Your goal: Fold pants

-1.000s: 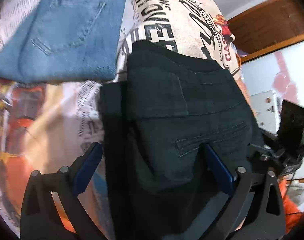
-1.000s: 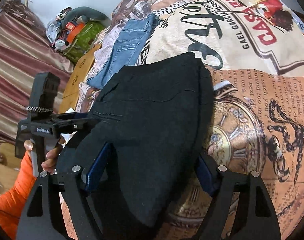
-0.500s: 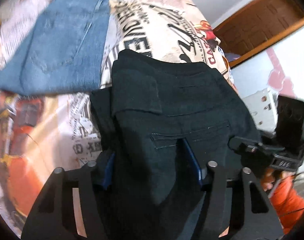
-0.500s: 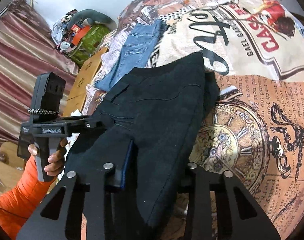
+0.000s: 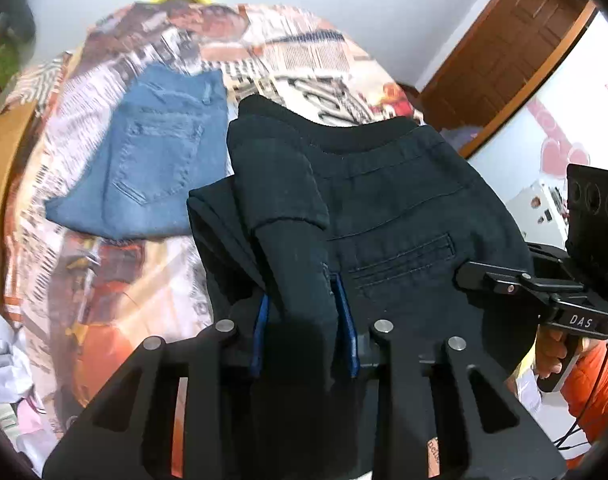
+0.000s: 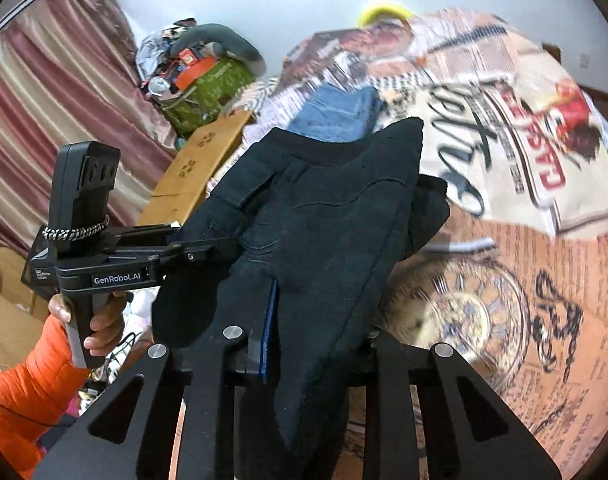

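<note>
The black pants (image 5: 388, 216) are folded into a bundle and lifted at the near edge above the printed bedspread (image 5: 115, 280). My left gripper (image 5: 304, 320) is shut on the near left edge of the black pants. My right gripper (image 6: 312, 320) is shut on the near right edge of the same pants (image 6: 324, 220). Each gripper shows in the other's view, the right one (image 5: 504, 284) at the pants' right side and the left one (image 6: 207, 250) at their left side. The far part of the pants still rests on the bed.
Folded blue jeans (image 5: 155, 164) lie on the bedspread beyond the black pants, to the left. A cardboard box (image 6: 195, 172) and a green bag (image 6: 207, 88) stand beside the bed. A wooden door (image 5: 500, 52) is at the far right.
Both grippers have closed from open onto the near edge of the black pants. They have lifted that edge, and the views have tilted up toward the wall.
</note>
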A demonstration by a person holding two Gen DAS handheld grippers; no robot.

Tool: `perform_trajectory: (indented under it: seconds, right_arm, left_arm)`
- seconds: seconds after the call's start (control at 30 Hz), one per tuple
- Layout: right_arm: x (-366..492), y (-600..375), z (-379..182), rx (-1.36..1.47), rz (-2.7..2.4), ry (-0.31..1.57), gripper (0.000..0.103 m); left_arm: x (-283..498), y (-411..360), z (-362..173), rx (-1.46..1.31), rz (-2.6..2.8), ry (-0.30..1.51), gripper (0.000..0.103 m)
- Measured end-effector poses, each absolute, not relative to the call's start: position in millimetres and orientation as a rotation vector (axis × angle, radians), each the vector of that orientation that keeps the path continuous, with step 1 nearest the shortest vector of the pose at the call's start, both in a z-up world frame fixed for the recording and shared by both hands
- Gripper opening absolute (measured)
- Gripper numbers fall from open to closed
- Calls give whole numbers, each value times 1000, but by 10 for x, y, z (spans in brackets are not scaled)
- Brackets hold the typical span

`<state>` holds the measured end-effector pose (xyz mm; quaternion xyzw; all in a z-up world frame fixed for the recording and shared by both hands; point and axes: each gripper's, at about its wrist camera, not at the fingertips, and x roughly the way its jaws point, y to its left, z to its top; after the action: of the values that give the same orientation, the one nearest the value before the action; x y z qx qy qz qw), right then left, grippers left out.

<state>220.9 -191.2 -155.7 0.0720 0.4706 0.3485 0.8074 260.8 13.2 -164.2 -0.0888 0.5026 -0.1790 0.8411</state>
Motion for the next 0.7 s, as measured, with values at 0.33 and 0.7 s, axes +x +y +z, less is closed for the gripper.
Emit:
perform_trajectory:
  seconds: [0.33, 0.7]
  right_arm:
    - [2529, -1435, -1265, 110, 782, 858, 20]
    - [3142, -854, -1293, 115, 792, 818, 19]
  left_arm:
    - [2913, 726, -1162, -208, -266, 919, 28]
    - [3635, 1335, -1169, -259, -192, 867, 27]
